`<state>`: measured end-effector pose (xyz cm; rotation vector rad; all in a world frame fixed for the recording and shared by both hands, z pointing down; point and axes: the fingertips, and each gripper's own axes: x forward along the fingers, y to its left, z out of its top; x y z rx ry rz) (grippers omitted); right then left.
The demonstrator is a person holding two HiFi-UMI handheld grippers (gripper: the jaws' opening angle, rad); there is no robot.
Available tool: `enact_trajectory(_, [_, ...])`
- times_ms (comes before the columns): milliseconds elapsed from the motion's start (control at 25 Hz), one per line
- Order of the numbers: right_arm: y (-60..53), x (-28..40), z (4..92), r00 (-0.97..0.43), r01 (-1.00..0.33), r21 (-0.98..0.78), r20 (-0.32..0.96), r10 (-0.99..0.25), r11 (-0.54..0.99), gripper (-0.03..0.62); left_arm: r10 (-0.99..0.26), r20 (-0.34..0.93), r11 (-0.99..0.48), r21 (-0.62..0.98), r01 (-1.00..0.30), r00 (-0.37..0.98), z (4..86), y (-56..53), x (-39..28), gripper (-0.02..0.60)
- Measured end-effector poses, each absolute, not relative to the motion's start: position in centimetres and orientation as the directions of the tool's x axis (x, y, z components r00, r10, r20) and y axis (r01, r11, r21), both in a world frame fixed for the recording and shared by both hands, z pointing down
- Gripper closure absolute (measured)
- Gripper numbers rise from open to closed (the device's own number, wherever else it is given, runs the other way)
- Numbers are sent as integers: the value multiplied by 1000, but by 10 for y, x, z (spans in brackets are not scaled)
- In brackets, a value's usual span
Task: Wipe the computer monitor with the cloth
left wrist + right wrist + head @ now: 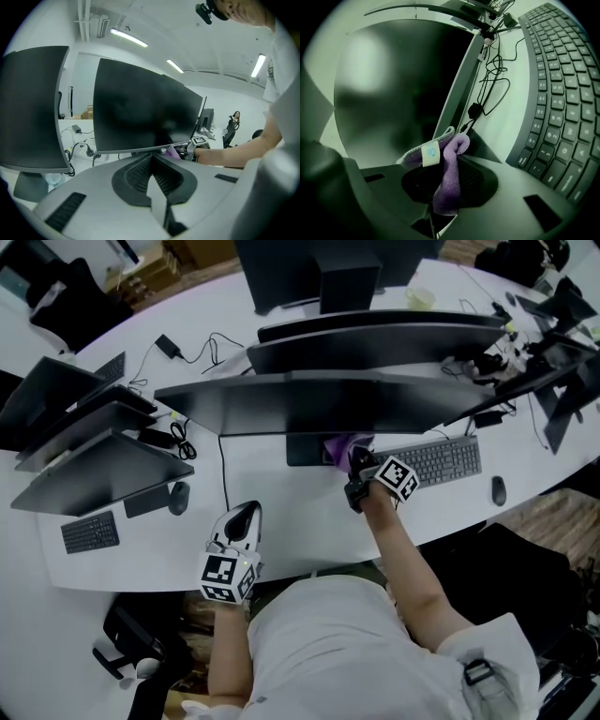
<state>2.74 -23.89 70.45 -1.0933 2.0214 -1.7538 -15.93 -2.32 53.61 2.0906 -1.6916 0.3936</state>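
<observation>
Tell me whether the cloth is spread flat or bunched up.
Bunched up. The purple cloth is wadded into folds and clamped in the right hand-held gripper, close to the lower edge of the monitor.

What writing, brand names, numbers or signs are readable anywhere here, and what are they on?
No text reads clearly.
Tag on the purple cloth: a round bluish logo, too blurred to read.
Keyboard keys: markings too small to read.
Square markers: black-and-white patterns, not words.
Monitor: no brand visible.
</observation>
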Motion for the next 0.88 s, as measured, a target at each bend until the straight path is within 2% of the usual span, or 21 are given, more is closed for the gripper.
enact_trajectory(400, [-224, -34, 704, -699, -362, -932, 265, -665, 8, 516, -852, 457, -198, 171, -965, 255, 544, -18, -204, 581])
enact_trajectory(880, [-202, -109, 703, -733, -365, -931, 266, -625, 32, 517, -867, 436, -163, 206, -965, 240, 553, 8, -258, 581])
